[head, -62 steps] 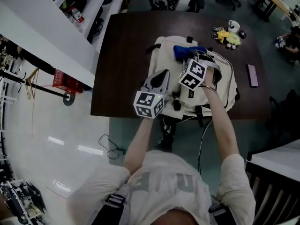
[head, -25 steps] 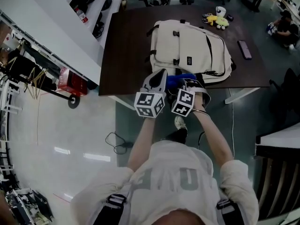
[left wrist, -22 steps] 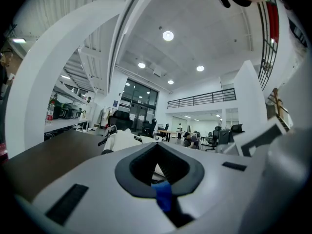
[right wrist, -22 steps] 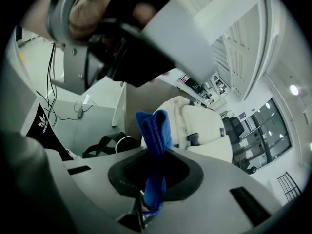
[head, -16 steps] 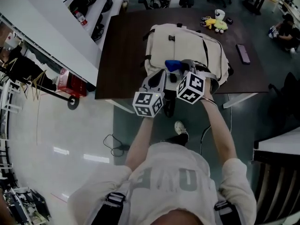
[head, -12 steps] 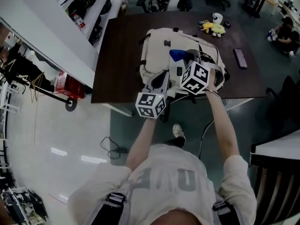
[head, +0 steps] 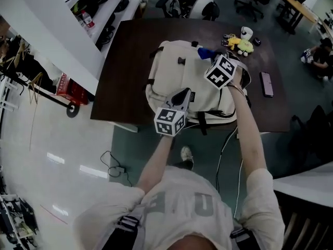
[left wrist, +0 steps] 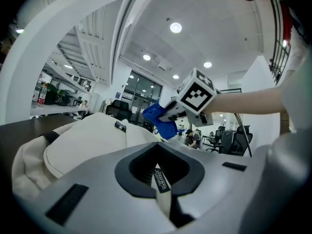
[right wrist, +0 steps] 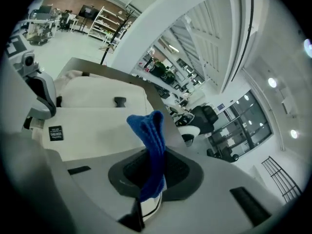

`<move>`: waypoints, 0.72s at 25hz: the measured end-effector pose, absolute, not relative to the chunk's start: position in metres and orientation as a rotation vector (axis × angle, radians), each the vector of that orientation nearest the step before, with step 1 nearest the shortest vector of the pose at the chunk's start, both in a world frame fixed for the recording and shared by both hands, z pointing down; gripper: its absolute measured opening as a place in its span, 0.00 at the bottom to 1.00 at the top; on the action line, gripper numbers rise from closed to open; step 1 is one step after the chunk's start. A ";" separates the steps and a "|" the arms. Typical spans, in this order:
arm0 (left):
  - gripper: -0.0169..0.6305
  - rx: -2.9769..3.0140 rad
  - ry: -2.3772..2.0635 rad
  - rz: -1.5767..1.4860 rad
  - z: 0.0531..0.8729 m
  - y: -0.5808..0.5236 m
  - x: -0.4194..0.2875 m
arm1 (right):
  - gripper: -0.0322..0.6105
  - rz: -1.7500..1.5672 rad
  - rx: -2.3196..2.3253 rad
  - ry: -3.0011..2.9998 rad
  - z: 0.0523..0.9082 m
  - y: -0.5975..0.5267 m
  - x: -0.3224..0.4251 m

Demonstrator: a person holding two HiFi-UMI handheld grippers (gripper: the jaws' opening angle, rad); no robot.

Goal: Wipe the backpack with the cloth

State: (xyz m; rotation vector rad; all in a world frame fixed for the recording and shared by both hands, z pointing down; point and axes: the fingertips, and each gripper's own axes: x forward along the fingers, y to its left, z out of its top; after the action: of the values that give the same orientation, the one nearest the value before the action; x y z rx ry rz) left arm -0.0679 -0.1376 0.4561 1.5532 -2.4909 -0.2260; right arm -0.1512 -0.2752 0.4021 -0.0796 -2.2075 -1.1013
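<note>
My right gripper (head: 213,58), pinching the blue cloth (head: 204,51), sits at the backpack (head: 174,72)'s far end, and the bag's length runs back toward the tabletop (head: 125,56)'s near edge and my left gripper (head: 181,94), clamped on a strap (left wrist: 161,182).

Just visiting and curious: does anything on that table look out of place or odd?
Nothing is spilled or broken. The backpack sits right at the table's near edge, its black straps hanging past it. The blue cloth is clamped in the right hand-held gripper.

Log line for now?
left gripper: shut on backpack, near edge | right gripper: shut on blue cloth, over backpack's far end
</note>
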 end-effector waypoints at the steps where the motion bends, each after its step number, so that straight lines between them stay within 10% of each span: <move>1: 0.03 1.543 -2.492 -0.227 0.458 -0.139 -0.073 | 0.11 -1.086 -0.098 -2.197 0.408 -0.278 -0.162; 18: 0.03 1.435 -2.489 -0.227 0.474 -0.146 -0.100 | 0.11 -1.179 -0.124 -2.143 0.483 -0.270 -0.215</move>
State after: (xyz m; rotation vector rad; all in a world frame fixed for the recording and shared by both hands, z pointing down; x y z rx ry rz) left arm -0.1001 -0.1460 0.4740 1.4352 -2.4889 -0.2266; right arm -0.2147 -0.2703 0.4832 -0.1235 -2.1434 -1.1793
